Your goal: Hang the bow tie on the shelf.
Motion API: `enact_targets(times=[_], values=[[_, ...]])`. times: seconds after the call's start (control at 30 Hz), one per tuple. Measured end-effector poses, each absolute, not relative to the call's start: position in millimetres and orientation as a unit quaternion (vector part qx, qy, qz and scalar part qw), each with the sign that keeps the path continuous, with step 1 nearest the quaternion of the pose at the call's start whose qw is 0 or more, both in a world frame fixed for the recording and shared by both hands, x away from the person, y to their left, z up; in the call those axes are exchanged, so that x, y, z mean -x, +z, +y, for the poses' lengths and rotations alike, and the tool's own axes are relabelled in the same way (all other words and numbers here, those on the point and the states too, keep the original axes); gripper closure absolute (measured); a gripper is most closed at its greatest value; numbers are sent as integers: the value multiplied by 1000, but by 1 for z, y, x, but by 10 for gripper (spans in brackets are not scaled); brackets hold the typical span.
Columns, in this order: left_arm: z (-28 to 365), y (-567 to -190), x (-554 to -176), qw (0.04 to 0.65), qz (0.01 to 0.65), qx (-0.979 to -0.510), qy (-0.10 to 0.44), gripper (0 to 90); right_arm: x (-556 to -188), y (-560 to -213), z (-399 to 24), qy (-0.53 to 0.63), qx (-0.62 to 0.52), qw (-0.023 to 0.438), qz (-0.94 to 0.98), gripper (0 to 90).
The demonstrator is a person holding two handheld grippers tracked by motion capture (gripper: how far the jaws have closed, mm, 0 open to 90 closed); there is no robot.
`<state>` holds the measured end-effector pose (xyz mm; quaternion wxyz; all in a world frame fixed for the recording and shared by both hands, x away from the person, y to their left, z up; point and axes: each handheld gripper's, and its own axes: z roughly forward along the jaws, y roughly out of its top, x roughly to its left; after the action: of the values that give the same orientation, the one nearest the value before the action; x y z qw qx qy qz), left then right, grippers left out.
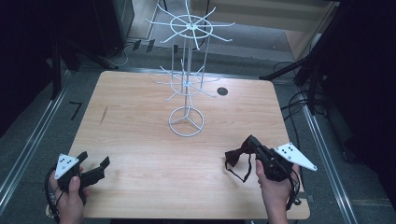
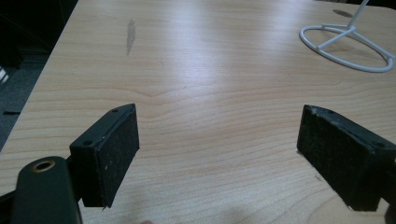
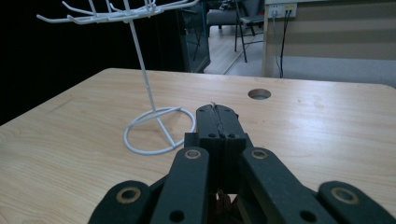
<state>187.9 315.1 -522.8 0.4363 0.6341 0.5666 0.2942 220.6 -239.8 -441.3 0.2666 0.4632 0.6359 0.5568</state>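
— Nearest to the camera?
— Two hands, two grippers. Left gripper (image 1: 95, 164) low at the table's near left corner, jaws released and wide, holding nothing. Right gripper (image 1: 252, 142) lifted, clenched on one dark bow tie (image 1: 236, 157), hanging at near right.
— And the surface?
— One wooden table (image 1: 140, 140), one white wire rack (image 1: 187, 70); dark room around.

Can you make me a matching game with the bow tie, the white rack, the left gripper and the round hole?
Things:
1. bow tie
2. white rack
3. left gripper
4. round hole

States:
A. jaws wide apart, nothing between them
B. stands on the table's middle
C. hangs from the right gripper
D. set in the tabletop beside the rack

Pairs: 1-C, 2-B, 3-A, 4-D
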Motion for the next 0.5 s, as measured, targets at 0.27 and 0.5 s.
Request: enact_targets(times=[0.27, 0.5], values=[[315, -523, -188, 436, 566, -635, 293, 138, -227, -433, -233, 562, -460, 266, 634, 900], [315, -523, -188, 437, 567, -634, 293, 138, -238, -423, -227, 570, -462, 264, 627, 900]])
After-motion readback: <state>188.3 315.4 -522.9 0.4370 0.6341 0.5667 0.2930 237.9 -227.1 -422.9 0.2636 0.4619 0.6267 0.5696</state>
